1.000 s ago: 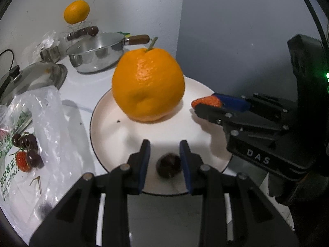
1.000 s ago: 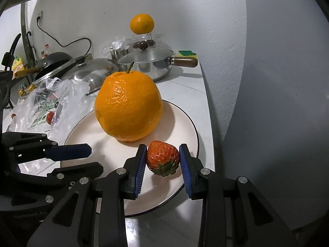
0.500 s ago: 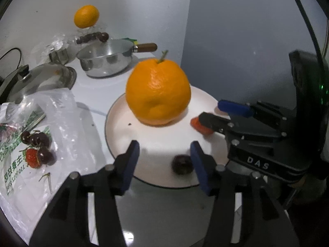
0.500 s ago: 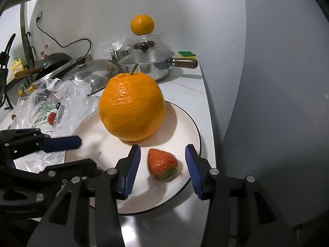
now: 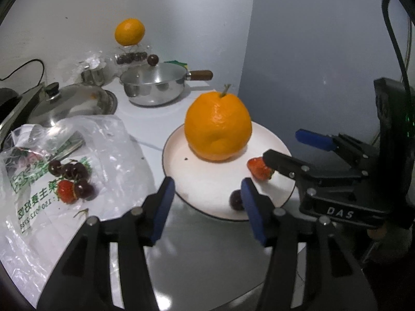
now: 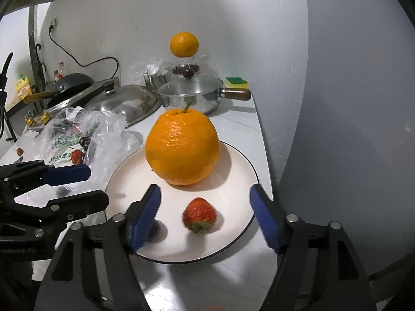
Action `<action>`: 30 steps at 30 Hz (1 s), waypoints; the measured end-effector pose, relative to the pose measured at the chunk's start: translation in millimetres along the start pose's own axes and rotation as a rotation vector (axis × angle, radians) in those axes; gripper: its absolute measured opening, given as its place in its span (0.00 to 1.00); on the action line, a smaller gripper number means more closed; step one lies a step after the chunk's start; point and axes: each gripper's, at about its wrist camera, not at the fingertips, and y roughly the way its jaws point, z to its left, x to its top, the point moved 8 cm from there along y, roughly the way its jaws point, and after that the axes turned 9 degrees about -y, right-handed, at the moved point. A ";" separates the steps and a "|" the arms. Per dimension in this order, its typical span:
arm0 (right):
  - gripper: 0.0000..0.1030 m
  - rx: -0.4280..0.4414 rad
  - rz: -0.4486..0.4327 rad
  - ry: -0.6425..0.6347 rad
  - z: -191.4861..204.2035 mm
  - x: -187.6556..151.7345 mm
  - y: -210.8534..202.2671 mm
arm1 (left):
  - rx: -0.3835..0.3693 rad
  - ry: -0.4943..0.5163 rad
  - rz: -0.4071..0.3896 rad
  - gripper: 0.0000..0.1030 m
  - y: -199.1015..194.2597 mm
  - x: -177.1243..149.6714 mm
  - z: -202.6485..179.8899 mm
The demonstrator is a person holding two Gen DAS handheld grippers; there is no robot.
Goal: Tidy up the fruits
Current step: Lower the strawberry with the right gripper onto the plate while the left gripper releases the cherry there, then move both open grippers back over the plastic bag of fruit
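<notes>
A white plate [image 5: 207, 191] [image 6: 238, 181] holds a big orange [image 5: 218, 125] [image 6: 182, 146], a strawberry [image 5: 259, 168] [image 6: 199, 215] and a dark cherry [image 5: 236, 203] [image 6: 155, 229]. My left gripper [image 5: 206, 207] is open and empty, at the plate's near edge, its right finger beside the cherry. My right gripper [image 6: 205, 217] is open and empty, its fingers wide either side of the strawberry, not touching it. A clear plastic bag [image 5: 64, 171] [image 6: 77, 134] left of the plate holds several cherries [image 5: 75, 173] and a strawberry [image 5: 64, 190].
A steel saucepan [image 5: 155, 88] [image 6: 197, 96] and a pot lid [image 5: 72, 103] [image 6: 124, 103] stand at the back. A second orange [image 5: 129, 32] [image 6: 184, 44] sits high on a clear stand. A wall runs along the right, past the counter's edge.
Both grippers opened and drew back. The left let the cherry go and the right let the strawberry go; both fruits now lie on the plate.
</notes>
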 end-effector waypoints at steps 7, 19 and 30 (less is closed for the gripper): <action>0.81 -0.024 -0.038 -0.012 10.2 7.3 -11.7 | 0.005 -0.030 -0.047 0.69 -21.0 2.6 15.5; 0.82 -0.030 -0.043 -0.041 37.3 17.0 -16.9 | 0.021 -0.056 -0.081 0.71 -44.5 0.8 42.7; 0.82 -0.022 -0.032 -0.087 73.0 27.4 -13.3 | 0.040 -0.092 -0.096 0.71 -61.6 -6.8 77.4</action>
